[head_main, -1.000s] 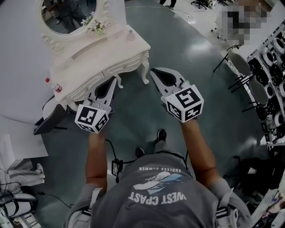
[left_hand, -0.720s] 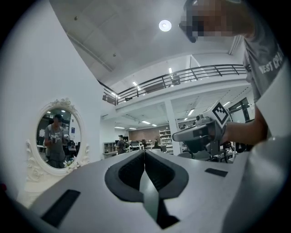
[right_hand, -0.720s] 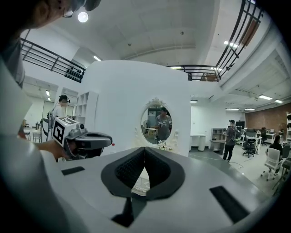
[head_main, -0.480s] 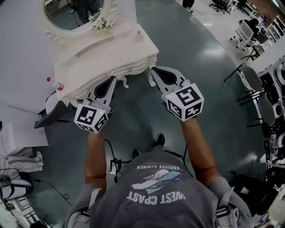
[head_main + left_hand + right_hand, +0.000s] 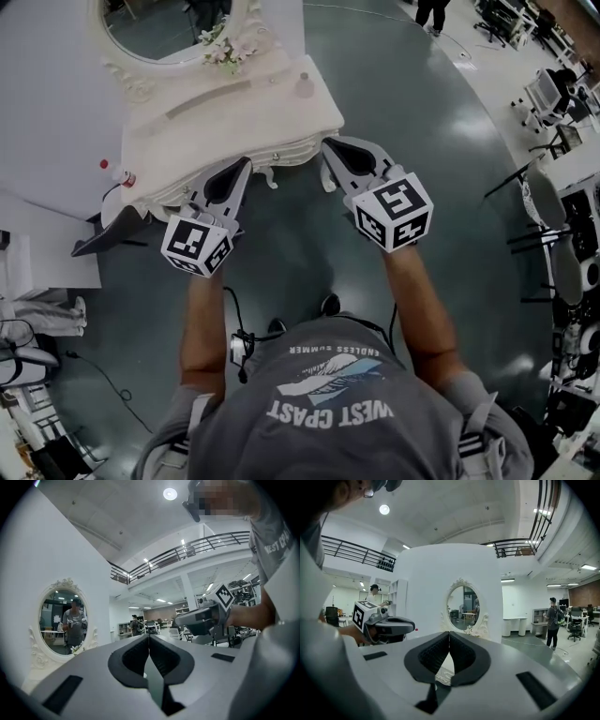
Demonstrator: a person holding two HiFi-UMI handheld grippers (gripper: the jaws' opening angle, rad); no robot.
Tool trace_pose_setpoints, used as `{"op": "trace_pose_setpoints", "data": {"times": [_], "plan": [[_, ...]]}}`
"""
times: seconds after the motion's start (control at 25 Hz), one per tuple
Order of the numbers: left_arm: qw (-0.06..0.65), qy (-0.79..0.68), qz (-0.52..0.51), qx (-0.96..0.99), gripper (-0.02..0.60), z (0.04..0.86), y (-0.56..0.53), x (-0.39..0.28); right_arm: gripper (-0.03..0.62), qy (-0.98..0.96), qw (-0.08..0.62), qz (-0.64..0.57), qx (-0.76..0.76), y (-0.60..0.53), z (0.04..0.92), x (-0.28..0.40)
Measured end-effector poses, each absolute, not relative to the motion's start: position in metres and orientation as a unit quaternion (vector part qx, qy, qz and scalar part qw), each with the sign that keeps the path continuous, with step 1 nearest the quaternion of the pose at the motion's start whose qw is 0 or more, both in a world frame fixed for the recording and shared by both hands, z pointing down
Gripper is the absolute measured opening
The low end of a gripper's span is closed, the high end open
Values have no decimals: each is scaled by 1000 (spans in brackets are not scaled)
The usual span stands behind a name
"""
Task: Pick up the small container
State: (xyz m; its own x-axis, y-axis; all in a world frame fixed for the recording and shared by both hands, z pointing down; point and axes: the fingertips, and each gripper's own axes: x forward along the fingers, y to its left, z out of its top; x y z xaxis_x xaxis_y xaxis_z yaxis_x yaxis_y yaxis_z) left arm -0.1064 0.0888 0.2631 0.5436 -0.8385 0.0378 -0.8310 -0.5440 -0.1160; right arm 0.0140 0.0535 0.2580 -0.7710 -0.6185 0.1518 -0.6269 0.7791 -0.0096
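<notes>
Both grippers have their jaws pressed together on nothing: the left gripper (image 5: 246, 167) and right gripper (image 5: 327, 143) are held near the front edge of the white worktop (image 5: 216, 122). The small container (image 5: 303, 85) sits toward the worktop's right rear corner. It is pale and tiny from above and seems to stand upright, long axis vertical, though detail is too faint to be sure. The frame's top cuts off the mirror (image 5: 164, 23). The shirt (image 5: 328, 398) reads "WEST COAST" and "ENDLESS SUMMER", upside down.

I see the small container (image 5: 303, 86), pale, upright, upper middle of frame, right end of the dressing table (image 5: 234, 127)
</notes>
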Motion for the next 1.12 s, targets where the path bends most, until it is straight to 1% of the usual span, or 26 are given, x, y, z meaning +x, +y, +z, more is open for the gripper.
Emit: {"op": "trace_pose_setpoints", "data": {"times": [0.28,0.52,1.12], "plan": [[49,486,-51,-871,17,263,59,-74,26,-947,65,32,313,23,263,41],[44,480,-59,-874,17,269,35,-62,26,-943,65,44,323,3,272,58],[31,393,-32,-919,17,281,-75,-51,26,-901,99,53,418,-67,287,80]]}}
